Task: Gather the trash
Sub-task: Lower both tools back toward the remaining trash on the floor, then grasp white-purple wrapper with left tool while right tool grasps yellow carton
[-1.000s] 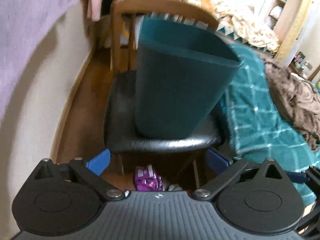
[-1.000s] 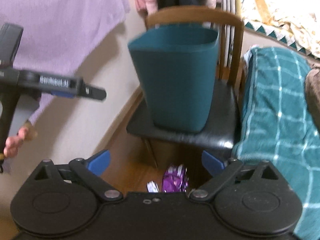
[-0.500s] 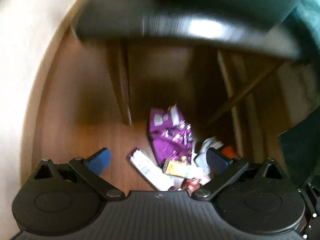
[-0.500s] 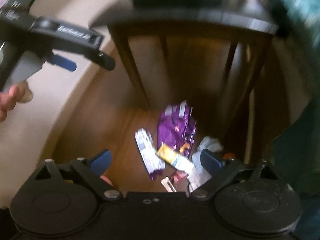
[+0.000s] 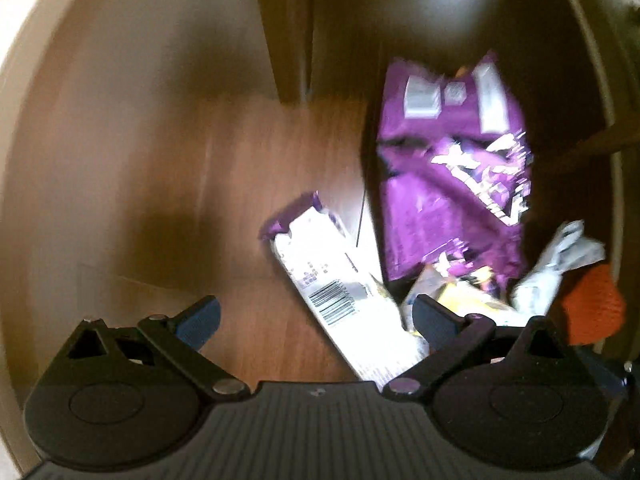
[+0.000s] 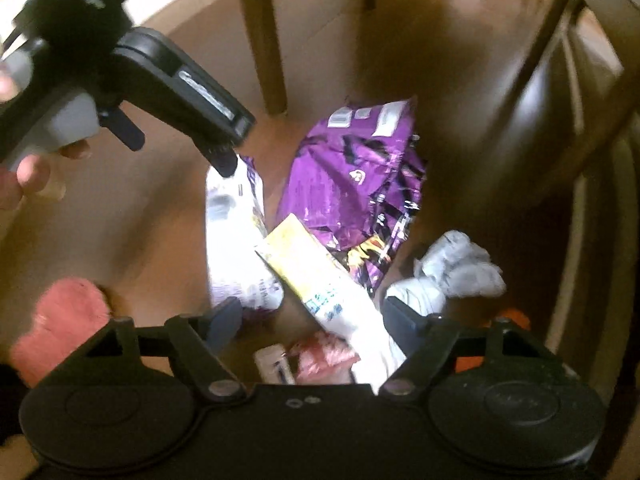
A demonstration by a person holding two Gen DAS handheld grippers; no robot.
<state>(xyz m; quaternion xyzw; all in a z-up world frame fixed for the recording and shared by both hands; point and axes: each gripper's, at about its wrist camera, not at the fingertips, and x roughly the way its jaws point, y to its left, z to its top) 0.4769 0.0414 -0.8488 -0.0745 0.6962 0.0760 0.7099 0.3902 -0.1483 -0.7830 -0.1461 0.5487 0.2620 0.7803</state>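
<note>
- The trash lies in a loose heap on the wooden floor (image 5: 248,184), under and beside the chair legs (image 6: 264,40).
- Largest item: a crumpled purple snack bag (image 5: 448,168), lying furthest back in the heap, near a chair leg.
- A long white wrapper with a barcode (image 5: 340,280) lies flat to the left of the purple bag, one end tipped purple.
- A yellow-and-white wrapper (image 6: 316,272) lies slantwise across the lower edge of the purple bag.
- A crumpled white tissue (image 6: 456,272) sits to the right of the heap; an orange item (image 5: 592,304) lies just beside it, too blurred to identify.
- Small pink-red wrapper (image 6: 324,356) lies closest in, partly hidden by the right claw's body.
- Left claw (image 5: 316,316): points straight down over the barcode wrapper, jaws apart, nothing gripped; the wrapper's near end lies between the fingers.
- Right claw (image 6: 312,320): angled steeply downward over the yellow-and-white wrapper, jaws apart though just narrowing, pads not pressing on anything.
- The person's left hand (image 6: 24,184) shows on the left claw's handle in the right wrist view.
</note>
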